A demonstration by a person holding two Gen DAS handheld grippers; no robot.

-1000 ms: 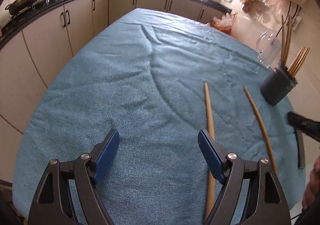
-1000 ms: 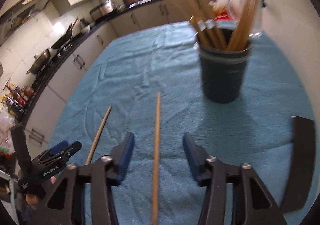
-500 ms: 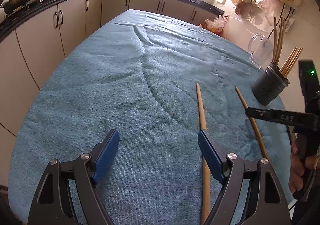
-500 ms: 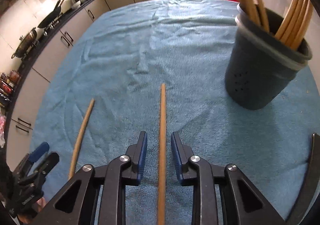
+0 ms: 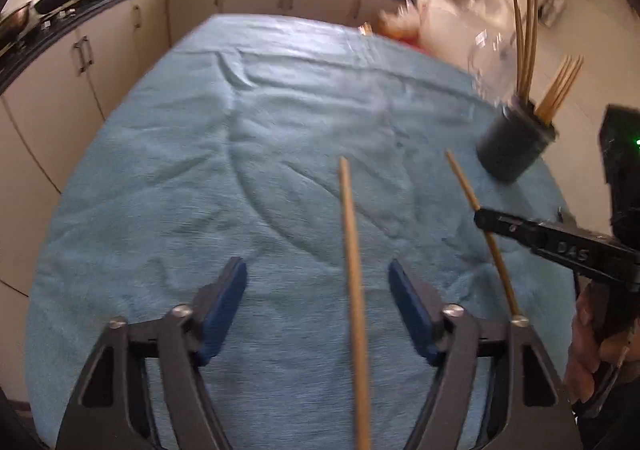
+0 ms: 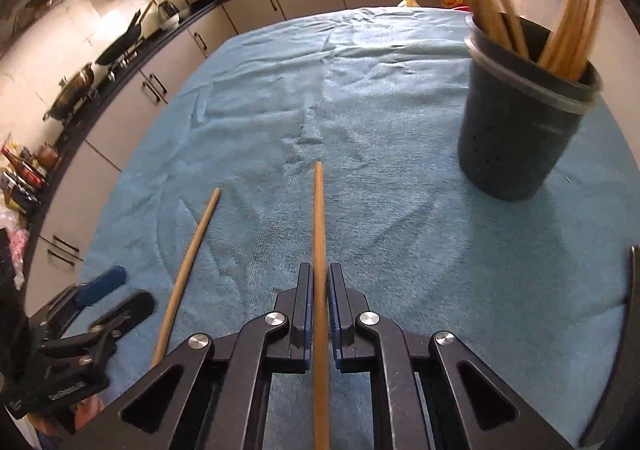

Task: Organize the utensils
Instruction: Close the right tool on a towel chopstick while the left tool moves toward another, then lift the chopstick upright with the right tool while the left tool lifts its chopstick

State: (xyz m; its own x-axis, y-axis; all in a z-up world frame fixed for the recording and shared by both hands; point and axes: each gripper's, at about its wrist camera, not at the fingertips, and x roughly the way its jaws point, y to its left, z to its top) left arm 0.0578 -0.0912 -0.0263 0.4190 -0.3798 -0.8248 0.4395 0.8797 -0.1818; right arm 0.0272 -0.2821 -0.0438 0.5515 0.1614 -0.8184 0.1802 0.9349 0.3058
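Right claw (image 6: pixel 319 314) pinches one stick (image 6: pixel 319 234) near its rear; lifted, the long front could sag or twist free. Left claw (image 5: pixel 316 290) spread around the other stick (image 5: pixel 352 270).

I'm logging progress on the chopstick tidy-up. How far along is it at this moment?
Done: several chopsticks already stand in the dark holder. In hand: the right gripper is shut on one chopstick. Left: the other chopstick lies on the blue cloth, between the open left gripper fingers, ungrasped.
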